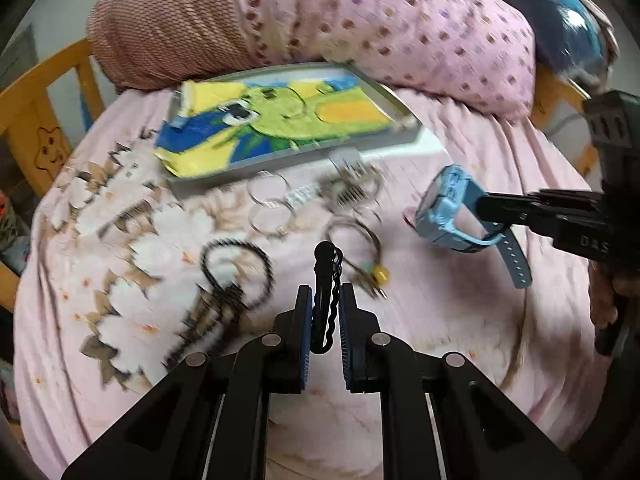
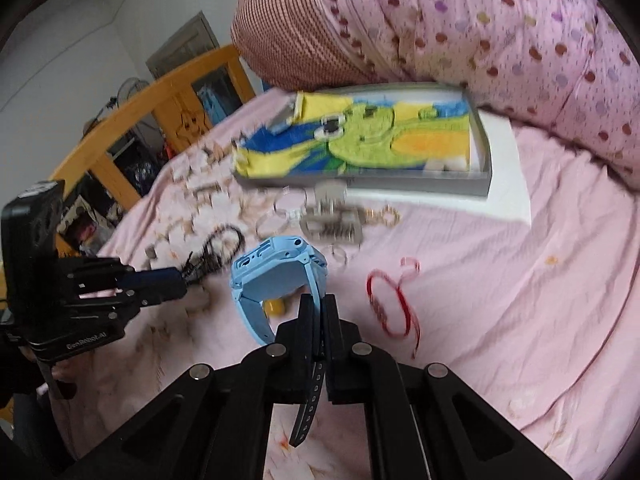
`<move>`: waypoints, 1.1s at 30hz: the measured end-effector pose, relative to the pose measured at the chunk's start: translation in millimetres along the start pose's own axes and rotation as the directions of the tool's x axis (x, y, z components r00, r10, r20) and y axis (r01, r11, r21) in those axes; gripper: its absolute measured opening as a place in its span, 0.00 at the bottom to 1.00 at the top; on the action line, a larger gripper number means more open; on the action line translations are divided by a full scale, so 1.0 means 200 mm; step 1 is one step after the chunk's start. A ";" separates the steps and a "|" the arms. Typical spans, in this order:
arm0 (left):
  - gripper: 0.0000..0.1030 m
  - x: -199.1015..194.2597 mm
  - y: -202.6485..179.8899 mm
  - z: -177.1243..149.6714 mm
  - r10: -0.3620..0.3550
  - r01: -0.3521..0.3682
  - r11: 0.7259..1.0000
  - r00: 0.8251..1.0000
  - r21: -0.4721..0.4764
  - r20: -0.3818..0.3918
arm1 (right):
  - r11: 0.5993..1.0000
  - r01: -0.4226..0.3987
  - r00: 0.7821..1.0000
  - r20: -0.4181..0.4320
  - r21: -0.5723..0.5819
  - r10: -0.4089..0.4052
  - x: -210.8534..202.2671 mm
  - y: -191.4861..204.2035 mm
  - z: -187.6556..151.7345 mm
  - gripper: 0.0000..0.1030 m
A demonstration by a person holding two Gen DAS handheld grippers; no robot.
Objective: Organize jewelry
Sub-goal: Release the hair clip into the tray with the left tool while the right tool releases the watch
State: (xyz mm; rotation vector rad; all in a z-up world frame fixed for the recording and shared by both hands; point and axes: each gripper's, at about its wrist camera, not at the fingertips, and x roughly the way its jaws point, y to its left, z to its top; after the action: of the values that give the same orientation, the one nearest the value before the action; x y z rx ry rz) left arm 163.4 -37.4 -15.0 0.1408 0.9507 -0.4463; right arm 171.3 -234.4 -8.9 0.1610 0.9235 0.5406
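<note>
**Jewelry leaving the bedspread for the tray**

Jewelry is being gathered near the towel-lined tray [image 1: 400, 136]. In front of it, the left gripper [image 1: 325, 312] is clamping a wavy black hair clip [image 1: 326, 280]; the right gripper [image 2: 317, 320] is pinching a blue plastic watch [image 2: 276, 276] by its rubbery strap, both clear of the soft bedspread [image 2: 520, 280].
</note>
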 end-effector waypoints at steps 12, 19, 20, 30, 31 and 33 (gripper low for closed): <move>0.11 0.18 0.48 0.49 0.087 -0.082 0.986 0.996 -0.142 0.029 | 0.995 0.039 0.997 0.068 0.093 -0.045 0.33 -0.17 0.53 0.04; 0.11 0.43 0.69 0.59 0.092 -0.095 0.972 0.995 -0.216 -0.022 | 0.986 0.065 0.998 -0.014 0.154 -0.063 0.64 -0.27 0.63 0.04; 0.11 0.46 0.70 0.59 0.089 -0.094 0.970 0.995 -0.223 -0.033 | 0.985 0.068 0.998 -0.023 0.156 -0.065 0.67 -0.27 0.63 0.04; 0.11 0.65 0.74 0.57 0.067 -0.095 0.964 0.991 -0.250 -0.115 | 0.984 0.114 0.993 -0.056 0.134 -0.108 0.81 -0.29 0.63 0.05; 0.11 0.66 0.74 0.57 0.070 -0.098 0.963 0.990 -0.249 -0.120 | 0.985 0.127 0.991 -0.056 0.113 -0.121 0.82 -0.28 0.64 0.05; 0.11 0.68 0.73 0.57 0.079 -0.108 0.964 0.989 -0.244 -0.127 | 0.987 0.143 0.989 -0.057 0.071 -0.139 0.83 -0.27 0.67 0.05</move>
State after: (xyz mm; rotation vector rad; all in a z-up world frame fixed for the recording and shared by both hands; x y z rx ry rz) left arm 379.6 16.5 -69.5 -0.0181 1.1024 -0.2292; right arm 377.7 -183.7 -67.3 0.1483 0.9987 0.3803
